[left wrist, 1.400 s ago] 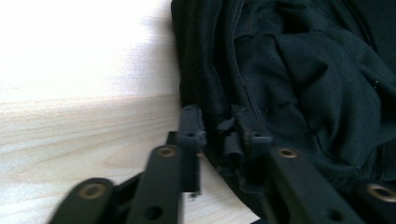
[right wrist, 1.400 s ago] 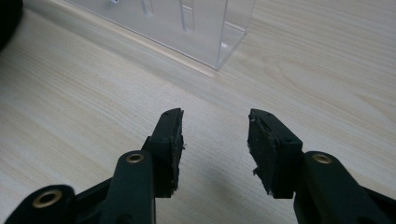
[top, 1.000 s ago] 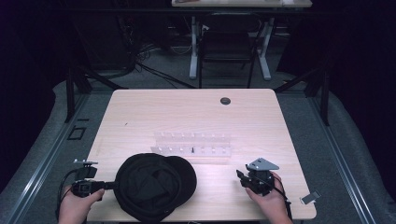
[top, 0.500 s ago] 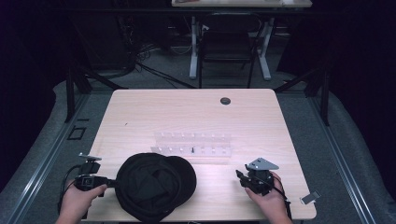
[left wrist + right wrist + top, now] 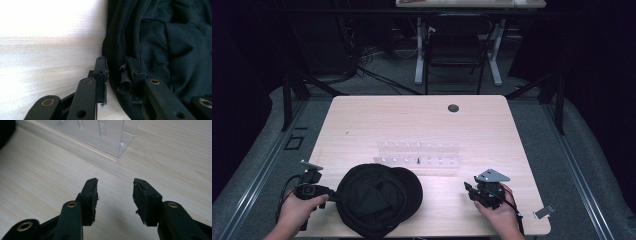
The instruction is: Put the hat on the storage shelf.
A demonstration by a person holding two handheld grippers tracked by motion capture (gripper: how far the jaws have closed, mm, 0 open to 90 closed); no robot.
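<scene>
One clear rack (image 5: 418, 158) (small dark piece inside), black cap (image 5: 377, 199) beside

One floppy black fabric cap (image 5: 377, 199), one clear plastic compartment rack (image 5: 418, 155), two black two-jaw grippers (image 5: 314, 191) (image 5: 474, 192).

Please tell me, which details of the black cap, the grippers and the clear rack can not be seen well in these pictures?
- Black cap: high view, its near rim is cut by the bottom edge; its folds are too dark to read.
- Left gripper: left gripper view, the brim's fabric lies between the jaws and covers one pad's face, so contact is unsure.
- Clear rack: high view, the small dark piece in it is too small to name.
</scene>
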